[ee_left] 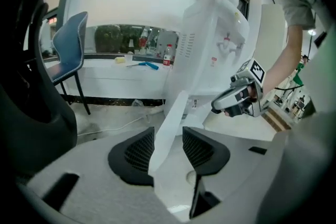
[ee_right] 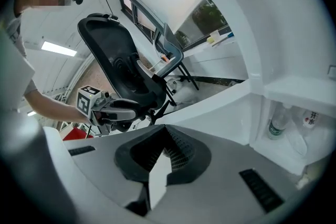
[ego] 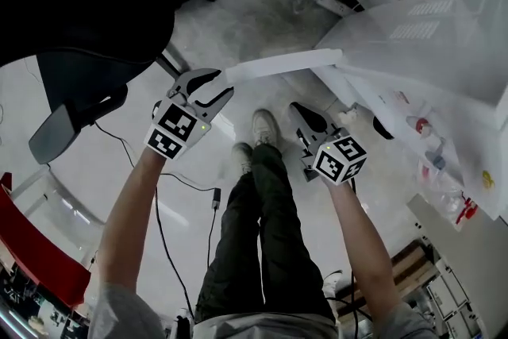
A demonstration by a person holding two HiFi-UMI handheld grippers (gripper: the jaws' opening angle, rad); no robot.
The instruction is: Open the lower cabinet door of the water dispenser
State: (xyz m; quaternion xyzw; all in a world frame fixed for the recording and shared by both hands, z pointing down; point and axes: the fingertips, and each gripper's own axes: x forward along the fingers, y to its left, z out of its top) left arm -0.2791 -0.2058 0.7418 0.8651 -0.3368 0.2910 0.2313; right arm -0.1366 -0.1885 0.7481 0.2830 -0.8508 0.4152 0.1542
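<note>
The white water dispenser [ego: 429, 36] stands at the right, and its lower cabinet door [ego: 278, 63] is swung out toward the left. My left gripper [ego: 208, 91] is at the door's free end. In the left gripper view the door's edge [ee_left: 173, 113] runs between the jaws of the left gripper [ee_left: 168, 134], with a slim gap at the right pad [ee_left: 199, 149]; the jaws look open. My right gripper [ego: 298, 110] hangs shut and empty below the door, in front of the dispenser. The open cabinet [ee_right: 283, 134] holds a bottle [ee_right: 274, 126].
A black office chair [ego: 79, 36] stands at the left, close behind my left gripper. A blue chair [ee_left: 68, 44] and a white counter [ee_left: 131, 73] with bottles lie beyond. A cable [ego: 159, 202] trails over the floor. The person's shoes [ego: 262, 127] stand between the grippers.
</note>
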